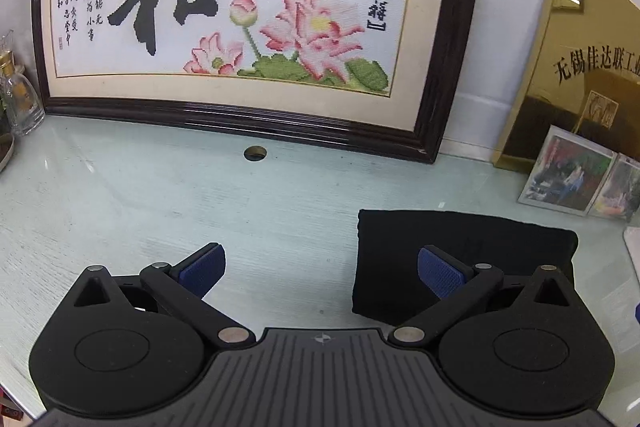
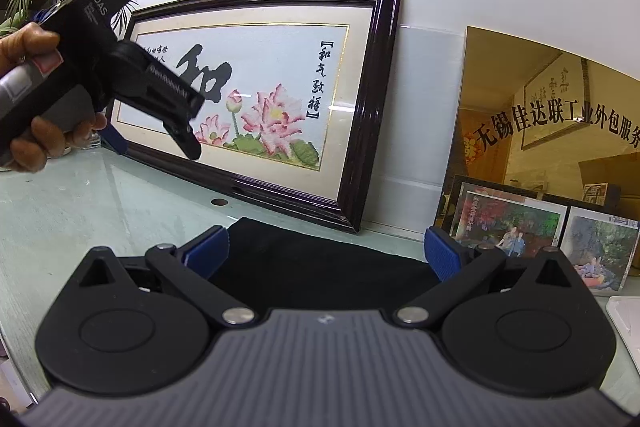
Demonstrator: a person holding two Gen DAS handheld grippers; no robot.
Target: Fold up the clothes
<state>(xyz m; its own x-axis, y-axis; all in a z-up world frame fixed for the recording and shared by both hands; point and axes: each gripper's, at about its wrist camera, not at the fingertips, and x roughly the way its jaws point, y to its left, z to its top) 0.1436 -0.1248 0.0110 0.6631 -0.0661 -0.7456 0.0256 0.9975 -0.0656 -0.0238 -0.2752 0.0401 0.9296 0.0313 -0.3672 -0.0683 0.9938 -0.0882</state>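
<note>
Left wrist view: your left gripper (image 1: 322,267) hangs over the pale glass-topped table (image 1: 120,195) with its blue-padded fingers (image 1: 204,267) spread wide and nothing between them. The black folded garment (image 1: 464,239) lies flat on the table just to the right of centre — the right-hand pad sits in front of its left part, the left-hand pad over bare table. You cannot tell from here whether that pad touches the cloth.

Behind, a dark-framed embroidery (image 1: 248,23) of lotus flowers and calligraphy leans against the white wall, with a small round hole (image 1: 255,152) in the tabletop just before it. A glass bottle (image 1: 22,99) stands at the far left; a gold plaque (image 1: 576,67) and photo prints (image 1: 568,175) stand at the right.

From the right wrist view, your right gripper (image 2: 326,255) is also spread wide and empty, framing the garment's near part between its pads — the cloth runs from one pad nearly to the other. Up at the left, your left hand (image 2: 28,95) grips the handle of the other gripper, raised well above the table.
</note>
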